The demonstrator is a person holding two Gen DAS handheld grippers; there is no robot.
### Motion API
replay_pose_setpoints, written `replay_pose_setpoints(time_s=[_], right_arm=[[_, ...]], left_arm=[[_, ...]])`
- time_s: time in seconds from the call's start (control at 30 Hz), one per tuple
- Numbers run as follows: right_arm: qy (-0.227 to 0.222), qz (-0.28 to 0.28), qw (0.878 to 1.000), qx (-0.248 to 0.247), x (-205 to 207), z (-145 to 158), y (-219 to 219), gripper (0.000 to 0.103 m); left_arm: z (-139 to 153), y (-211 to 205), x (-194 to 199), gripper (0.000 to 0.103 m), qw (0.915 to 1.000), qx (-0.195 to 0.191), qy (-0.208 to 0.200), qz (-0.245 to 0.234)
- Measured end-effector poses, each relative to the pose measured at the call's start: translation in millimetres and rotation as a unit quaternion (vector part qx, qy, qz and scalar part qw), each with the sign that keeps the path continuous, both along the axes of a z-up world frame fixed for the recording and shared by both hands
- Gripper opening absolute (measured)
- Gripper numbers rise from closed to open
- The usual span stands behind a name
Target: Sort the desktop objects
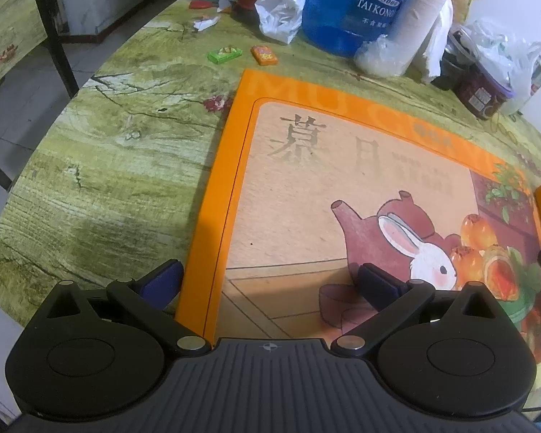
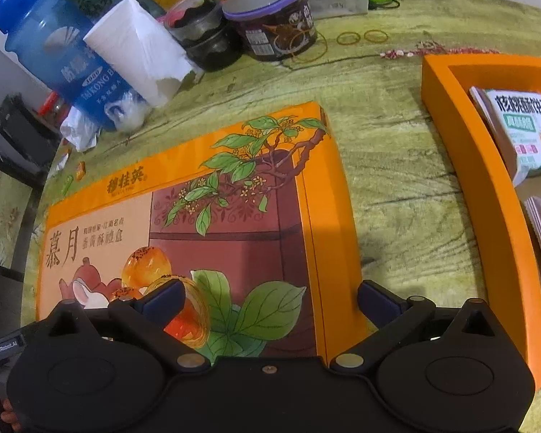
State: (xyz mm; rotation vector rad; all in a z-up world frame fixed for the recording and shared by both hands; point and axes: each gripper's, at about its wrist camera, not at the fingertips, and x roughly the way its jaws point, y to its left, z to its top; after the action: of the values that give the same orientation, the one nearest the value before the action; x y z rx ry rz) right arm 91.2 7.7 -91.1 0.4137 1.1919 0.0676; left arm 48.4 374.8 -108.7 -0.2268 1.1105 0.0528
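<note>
Orange box lid [image 1: 234, 180] (white rabbit, brown teapot) on green wood-grain tablecloth [image 1: 108, 162]

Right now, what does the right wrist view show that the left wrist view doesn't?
Only the right wrist view shows the open orange tray holding a green-and-white biscuit box, plus rubber bands and the open right gripper. Only the left wrist view shows the small green packet, the small orange packet and the open left gripper. Both show the orange rabbit-print lid, the blue bottle and the paper roll.
</note>
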Motion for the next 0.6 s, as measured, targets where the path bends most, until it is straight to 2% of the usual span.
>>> replay_pose_setpoints(time_s=[0.6], right_arm=[[0.016,0.003,1.000,0.011,-22.4,5.1,-2.4,0.103]], left_arm=[[2.2,3.9,-19.1,0.103,1.0000,-0.005,0.001,-0.008]])
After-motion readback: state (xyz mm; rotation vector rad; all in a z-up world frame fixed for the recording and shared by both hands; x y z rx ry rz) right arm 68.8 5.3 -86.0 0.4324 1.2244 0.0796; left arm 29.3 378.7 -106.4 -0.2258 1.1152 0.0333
